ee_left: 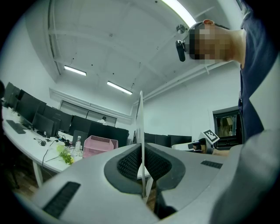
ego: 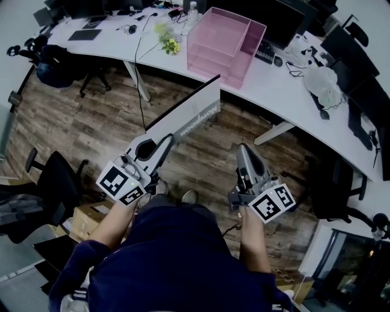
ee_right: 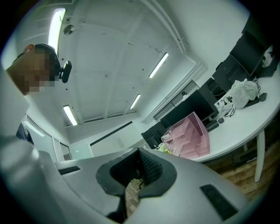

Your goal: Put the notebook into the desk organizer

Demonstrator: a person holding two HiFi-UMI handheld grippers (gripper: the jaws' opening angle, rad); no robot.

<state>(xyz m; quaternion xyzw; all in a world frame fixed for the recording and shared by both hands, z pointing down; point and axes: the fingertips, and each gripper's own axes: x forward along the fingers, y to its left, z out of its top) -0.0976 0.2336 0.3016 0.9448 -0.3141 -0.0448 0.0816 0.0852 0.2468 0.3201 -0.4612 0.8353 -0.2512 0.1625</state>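
Note:
My left gripper (ego: 163,144) is shut on the lower edge of a thin white notebook (ego: 190,114), held edge-up over the wooden floor in front of the desk. In the left gripper view the notebook (ee_left: 141,127) stands as a thin vertical sheet clamped between the pads (ee_left: 131,164). The pink desk organizer (ego: 224,41) stands on the white desk (ego: 286,91) ahead, well beyond the notebook; it also shows as a pink box (ee_left: 99,145) and, to the right gripper's camera, as a tiered pink organizer (ee_right: 190,139). My right gripper (ego: 242,151) hangs beside the left, shut with nothing in it.
Yellow-green flowers (ego: 169,44) and a bottle (ego: 193,8) sit left of the organizer. A keyboard (ego: 264,52), cables and a white bag (ego: 323,86) lie to its right. Black office chairs (ego: 58,180) and a cardboard box (ego: 88,220) stand on the floor.

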